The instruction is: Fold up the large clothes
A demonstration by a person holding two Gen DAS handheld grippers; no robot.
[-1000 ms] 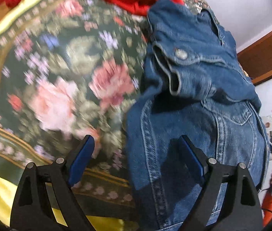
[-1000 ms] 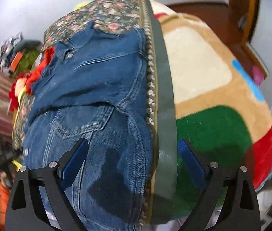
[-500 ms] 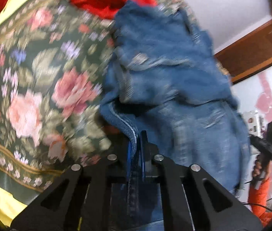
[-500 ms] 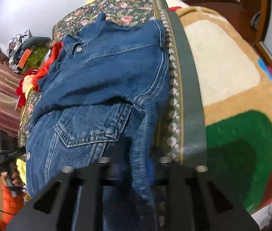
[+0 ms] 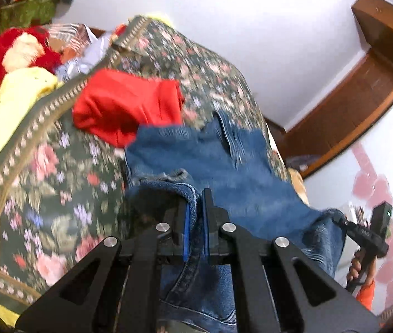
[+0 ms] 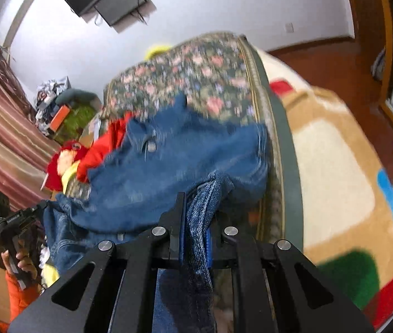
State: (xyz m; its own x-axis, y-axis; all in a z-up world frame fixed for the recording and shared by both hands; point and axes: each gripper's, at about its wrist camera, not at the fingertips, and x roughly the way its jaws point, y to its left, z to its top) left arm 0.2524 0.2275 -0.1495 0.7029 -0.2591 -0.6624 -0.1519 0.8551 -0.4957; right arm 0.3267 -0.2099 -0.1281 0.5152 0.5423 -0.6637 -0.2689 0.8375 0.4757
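I am lifting the denim jacket (image 5: 224,166) off the floral bedspread (image 5: 57,180), left gripper (image 5: 195,216) and right gripper (image 6: 195,222) freshly clamped on its near hem, starting the fold.

Both views are evenly and brightly lit by soft indoor light. The dark green floral bedspread (image 5: 57,183) and the blue denim jacket (image 6: 174,163) upon it are smeared by motion blur. Straight lines are bent by fisheye distortion towards the black-vignetted edges.
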